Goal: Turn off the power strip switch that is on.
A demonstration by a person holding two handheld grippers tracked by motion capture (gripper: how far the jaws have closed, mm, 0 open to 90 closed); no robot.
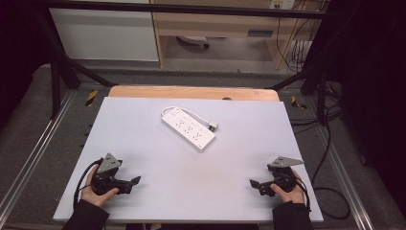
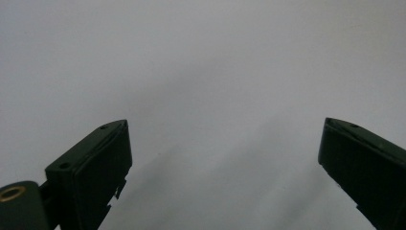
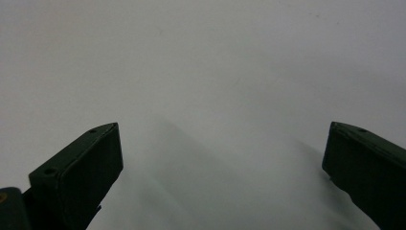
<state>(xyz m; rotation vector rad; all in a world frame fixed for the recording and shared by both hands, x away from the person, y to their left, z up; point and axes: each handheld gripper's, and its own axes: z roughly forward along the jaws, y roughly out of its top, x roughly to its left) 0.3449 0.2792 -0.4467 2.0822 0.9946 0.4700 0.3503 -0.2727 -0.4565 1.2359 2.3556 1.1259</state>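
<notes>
From the high view I see my left gripper (image 1: 135,181) low at the near left of the pale grey desk (image 1: 143,124), held in a hand (image 1: 98,194) that comes in from the bottom edge, its tip turned toward the middle of the desk. My right gripper (image 1: 253,183) mirrors it at the near right, in the other hand (image 1: 289,191), tip also turned inward. Each carries a grey three-cornered plate on top and trails a dark cable. A white power strip (image 1: 188,128) lies ahead of both sets of fingers, well apart from them, about midway between the two and toward the far side of the desk, set on a diagonal. Its white cord loops at its far left end and a plug (image 1: 212,126) rests just beside its right edge. Nothing lies on the desk between the fingers and the strip. Beyond the desk I see a wooden edge, dark frame bars, a floor with cables at the right, and wooden furniture.

In the left gripper view, the two black fingers (image 2: 98,167) stand wide apart over bare desk surface, holding nothing.

In the right gripper view, the fingers (image 3: 84,170) are likewise spread wide, with plain desk between them.
</notes>
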